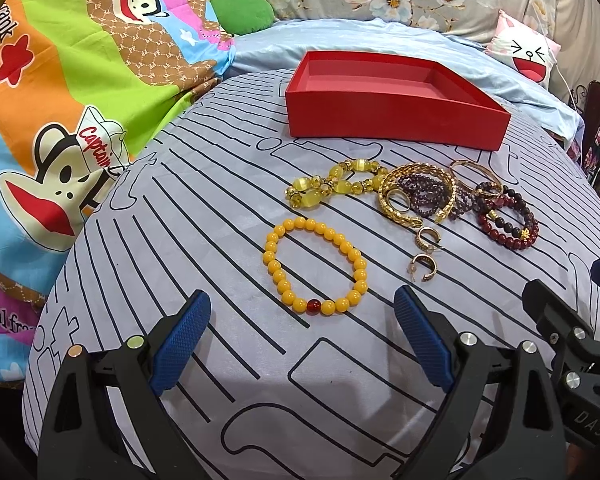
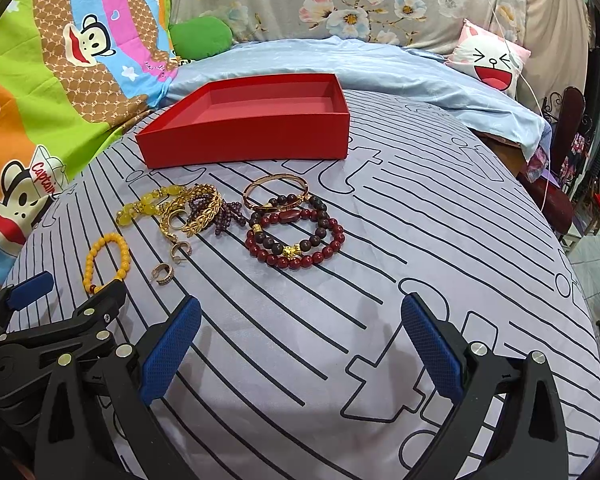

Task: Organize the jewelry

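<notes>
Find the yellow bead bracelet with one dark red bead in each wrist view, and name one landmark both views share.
Left wrist: yellow bead bracelet lies centre, just ahead of the open left gripper.
Right wrist: it lies far left, partly hidden behind the left gripper.
Shared landmark: the red box behind the jewelry.

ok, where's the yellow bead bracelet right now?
The yellow bead bracelet lies flat on the striped cloth, just ahead of the open left gripper, left of the two gold hoop earrings and nearer than the red box.

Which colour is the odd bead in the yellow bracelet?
Dark red, on the yellow bracelet; clearest in the left wrist view.
</notes>
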A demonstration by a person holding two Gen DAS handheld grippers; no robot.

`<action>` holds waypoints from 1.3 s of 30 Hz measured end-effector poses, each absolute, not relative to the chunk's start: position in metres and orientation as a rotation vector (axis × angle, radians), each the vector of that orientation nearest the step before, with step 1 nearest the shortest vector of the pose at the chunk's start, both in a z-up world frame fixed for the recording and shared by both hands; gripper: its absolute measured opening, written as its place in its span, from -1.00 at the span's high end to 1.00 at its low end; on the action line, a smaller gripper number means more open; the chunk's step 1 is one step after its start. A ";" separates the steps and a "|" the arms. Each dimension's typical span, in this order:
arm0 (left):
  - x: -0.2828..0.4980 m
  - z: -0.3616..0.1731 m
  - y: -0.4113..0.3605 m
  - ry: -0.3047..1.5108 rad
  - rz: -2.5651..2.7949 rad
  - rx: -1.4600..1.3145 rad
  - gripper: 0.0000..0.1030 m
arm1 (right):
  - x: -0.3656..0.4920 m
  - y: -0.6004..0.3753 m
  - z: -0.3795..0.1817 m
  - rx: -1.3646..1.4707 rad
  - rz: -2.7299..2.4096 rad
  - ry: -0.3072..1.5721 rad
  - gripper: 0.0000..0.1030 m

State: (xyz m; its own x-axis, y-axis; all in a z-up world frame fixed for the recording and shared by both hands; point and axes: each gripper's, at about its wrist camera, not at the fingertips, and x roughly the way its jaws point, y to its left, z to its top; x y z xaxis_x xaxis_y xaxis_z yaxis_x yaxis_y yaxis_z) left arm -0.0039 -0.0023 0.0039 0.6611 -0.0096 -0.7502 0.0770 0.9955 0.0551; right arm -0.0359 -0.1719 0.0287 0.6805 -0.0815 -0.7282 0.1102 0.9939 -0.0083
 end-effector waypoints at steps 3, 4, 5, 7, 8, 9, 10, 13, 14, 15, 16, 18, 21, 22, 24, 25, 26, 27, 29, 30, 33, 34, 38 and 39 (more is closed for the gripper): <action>-0.003 0.005 -0.001 0.847 -0.050 0.086 -0.72 | -0.036 -0.173 0.030 0.041 -0.108 0.813 -0.88; -0.004 0.005 -0.002 0.846 -0.050 0.087 -0.72 | -0.035 -0.174 0.031 0.043 -0.108 0.813 -0.88; -0.004 0.005 -0.002 0.845 -0.050 0.088 -0.72 | -0.036 -0.173 0.029 0.043 -0.109 0.811 -0.88; -0.004 0.005 -0.002 0.844 -0.049 0.089 -0.72 | -0.036 -0.173 0.029 0.043 -0.107 0.812 -0.88; -0.004 0.005 -0.003 0.843 -0.048 0.090 -0.72 | -0.035 -0.173 0.029 0.044 -0.107 0.813 -0.88; -0.004 0.005 -0.002 0.844 -0.049 0.090 -0.72 | -0.036 -0.173 0.029 0.044 -0.107 0.813 -0.88; -0.004 0.005 -0.002 0.844 -0.049 0.090 -0.72 | -0.036 -0.173 0.029 0.044 -0.107 0.813 -0.88; -0.004 0.005 -0.002 0.845 -0.049 0.089 -0.72 | -0.036 -0.174 0.029 0.044 -0.107 0.814 -0.88; -0.004 0.005 -0.003 0.844 -0.049 0.090 -0.72 | -0.035 -0.174 0.029 0.044 -0.107 0.815 -0.88; -0.004 0.005 -0.003 0.845 -0.049 0.090 -0.72 | -0.036 -0.174 0.029 0.044 -0.107 0.814 -0.88; -0.005 0.005 -0.003 0.845 -0.049 0.090 -0.72 | -0.036 -0.174 0.029 0.045 -0.108 0.815 -0.88; -0.004 0.005 -0.003 0.847 -0.050 0.089 -0.72 | -0.036 -0.174 0.029 0.045 -0.108 0.817 -0.88; -0.004 0.003 -0.004 0.851 -0.051 0.090 -0.72 | -0.036 -0.174 0.029 0.044 -0.108 0.816 -0.88; -0.004 0.003 -0.004 0.851 -0.050 0.090 -0.72 | -0.036 -0.174 0.029 0.044 -0.109 0.816 -0.88; -0.003 0.002 -0.004 0.854 -0.052 0.090 -0.72 | -0.035 -0.174 0.029 0.045 -0.108 0.817 -0.88; -0.003 0.002 -0.004 0.855 -0.052 0.090 -0.72 | -0.035 -0.174 0.029 0.045 -0.108 0.818 -0.88; -0.003 0.001 -0.004 0.856 -0.052 0.091 -0.72 | -0.036 -0.173 0.029 0.045 -0.108 0.817 -0.88; -0.003 0.001 -0.004 0.856 -0.052 0.091 -0.72 | -0.036 -0.174 0.028 0.046 -0.108 0.818 -0.88; -0.003 0.002 -0.004 0.856 -0.052 0.090 -0.72 | -0.036 -0.174 0.028 0.045 -0.108 0.818 -0.88; -0.003 0.001 -0.004 0.857 -0.052 0.090 -0.72 | -0.036 -0.174 0.028 0.046 -0.108 0.818 -0.88; -0.003 0.002 -0.004 0.855 -0.052 0.090 -0.72 | -0.036 -0.174 0.028 0.046 -0.107 0.818 -0.88; -0.003 0.002 -0.004 0.855 -0.052 0.090 -0.72 | -0.036 -0.174 0.028 0.045 -0.108 0.818 -0.88; -0.003 0.002 -0.004 0.855 -0.052 0.091 -0.72 | -0.036 -0.174 0.029 0.046 -0.108 0.817 -0.88; -0.003 0.002 -0.004 0.855 -0.052 0.090 -0.72 | -0.036 -0.174 0.029 0.046 -0.107 0.817 -0.88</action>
